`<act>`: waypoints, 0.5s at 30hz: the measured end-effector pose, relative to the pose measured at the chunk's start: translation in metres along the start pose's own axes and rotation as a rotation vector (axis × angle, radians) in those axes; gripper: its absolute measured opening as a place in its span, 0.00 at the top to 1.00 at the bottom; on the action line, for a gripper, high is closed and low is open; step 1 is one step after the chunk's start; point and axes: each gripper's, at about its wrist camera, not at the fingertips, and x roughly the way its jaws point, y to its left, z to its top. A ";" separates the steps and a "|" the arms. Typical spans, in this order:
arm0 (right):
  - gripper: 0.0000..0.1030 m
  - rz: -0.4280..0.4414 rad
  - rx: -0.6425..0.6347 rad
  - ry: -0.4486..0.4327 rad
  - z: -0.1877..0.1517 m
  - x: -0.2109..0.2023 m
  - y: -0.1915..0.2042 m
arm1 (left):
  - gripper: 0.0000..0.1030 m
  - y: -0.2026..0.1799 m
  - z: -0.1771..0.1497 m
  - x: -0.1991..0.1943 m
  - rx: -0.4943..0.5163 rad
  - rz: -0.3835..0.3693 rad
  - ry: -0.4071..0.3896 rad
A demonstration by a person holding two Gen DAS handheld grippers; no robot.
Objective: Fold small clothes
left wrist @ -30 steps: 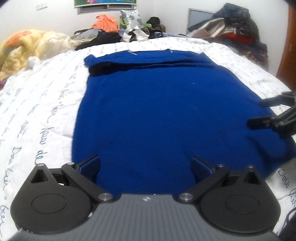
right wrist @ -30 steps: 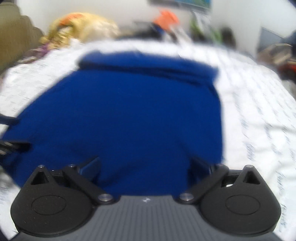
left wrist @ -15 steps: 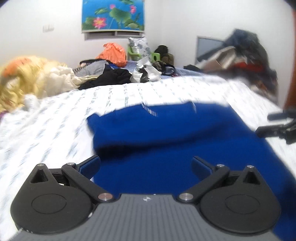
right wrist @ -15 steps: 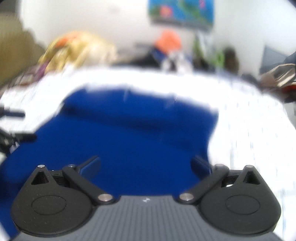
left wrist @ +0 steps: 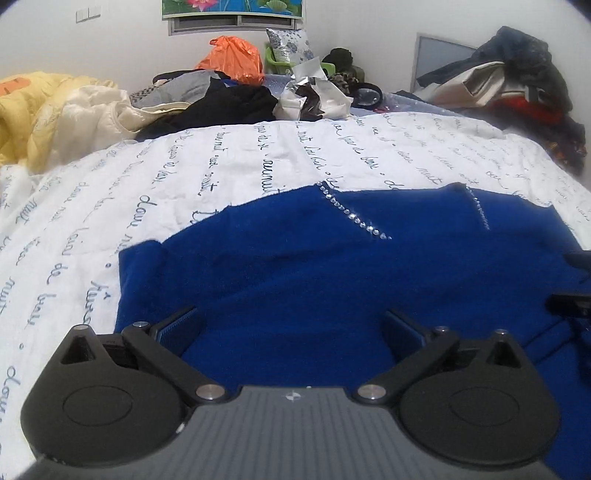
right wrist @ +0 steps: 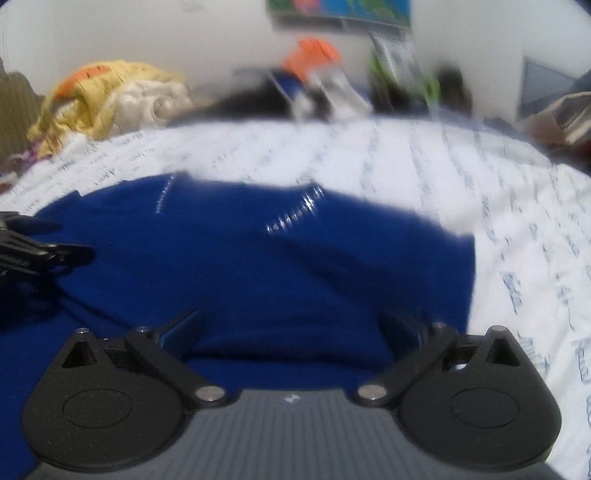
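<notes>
One blue garment (left wrist: 332, 288) on the bed, filling the lower centre and right of the left wrist view and the centre-left of the right wrist view. It lies flat on one white bedsheet (left wrist: 229, 173) printed with dark script. Two rows of small rhinestones (left wrist: 351, 214) run diagonally across the garment's far edge: one near centre frame, one further right in the left wrist view. The same two rows show in the right wrist view, blurred.

Left gripper (left wrist: 291, 325): two fingers spread wide, nothing between them, blue fabric visible below the gap. Whether the tips touch the cloth cannot be told. Right gripper (right wrist: 291, 328): two fingers likewise spread apart, nothing pinched, over the garment's near edge. The right wrist view has motion blur, so contact is unclear there too.

Each gripper shows in the other's camera: the right one at the right edge of the left wrist view, the left one at the left edge of the right wrist view, both over blue fabric.

Background, upper part of the left wrist view: one yellow quilt (left wrist: 40, 110) upper left, one orange plastic bag (left wrist: 232, 59) top centre, one dark clothes heap (left wrist: 517, 85) upper right, one flower picture (left wrist: 232, 6) on the wall at the top edge.
</notes>
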 end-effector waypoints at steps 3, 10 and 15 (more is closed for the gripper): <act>0.00 -0.040 -0.024 0.011 0.009 0.002 0.008 | 0.01 -0.006 -0.002 -0.011 -0.016 0.054 -0.007; 0.00 0.008 0.037 0.062 -0.026 -0.064 0.043 | 0.00 -0.020 -0.045 -0.077 -0.027 -0.075 0.015; 0.00 -0.097 0.024 0.091 -0.045 -0.077 0.054 | 0.00 -0.029 -0.071 -0.099 -0.014 -0.023 0.094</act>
